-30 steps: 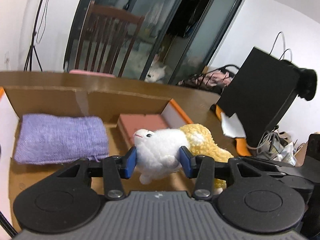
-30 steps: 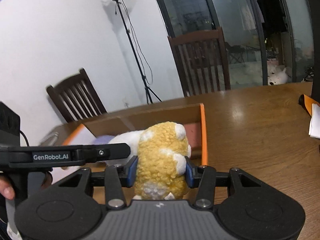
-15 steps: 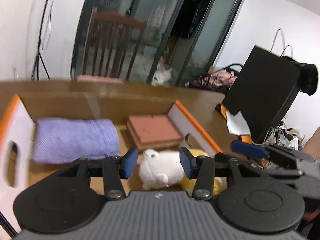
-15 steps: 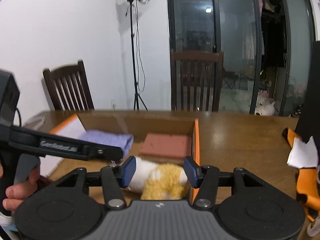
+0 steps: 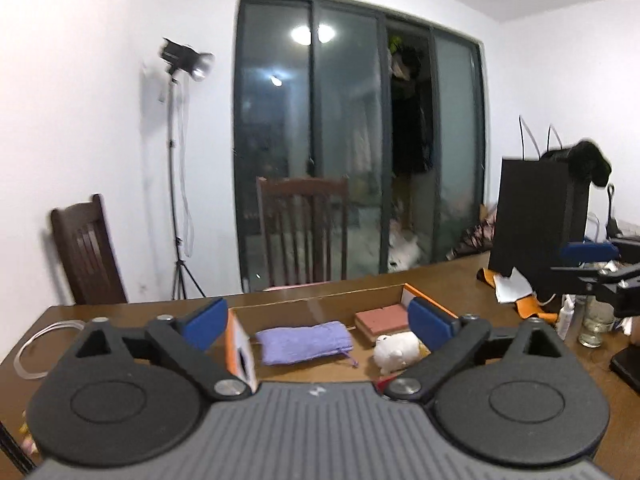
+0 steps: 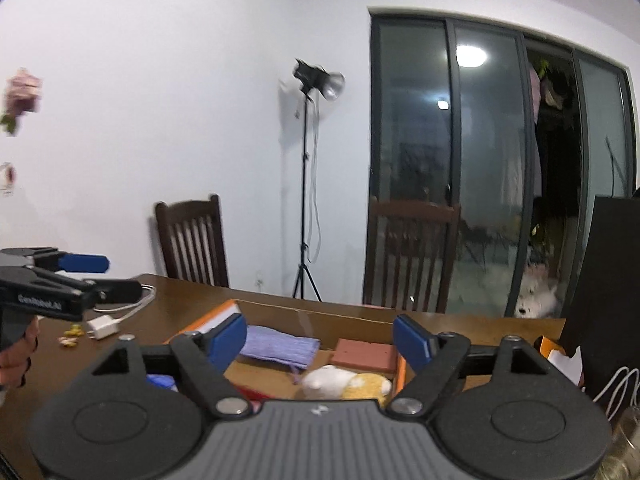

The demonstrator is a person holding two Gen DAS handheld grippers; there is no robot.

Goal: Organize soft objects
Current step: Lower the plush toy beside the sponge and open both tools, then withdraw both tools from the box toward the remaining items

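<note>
Both my jaws, left and right, have just been opening and stand wide and empty, since the plush now lies in the box beside the cloth.

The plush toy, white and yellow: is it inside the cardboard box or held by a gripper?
Inside. The plush toy lies on the floor of the cardboard box, near the purple cloth, with neither gripper touching it.
</note>
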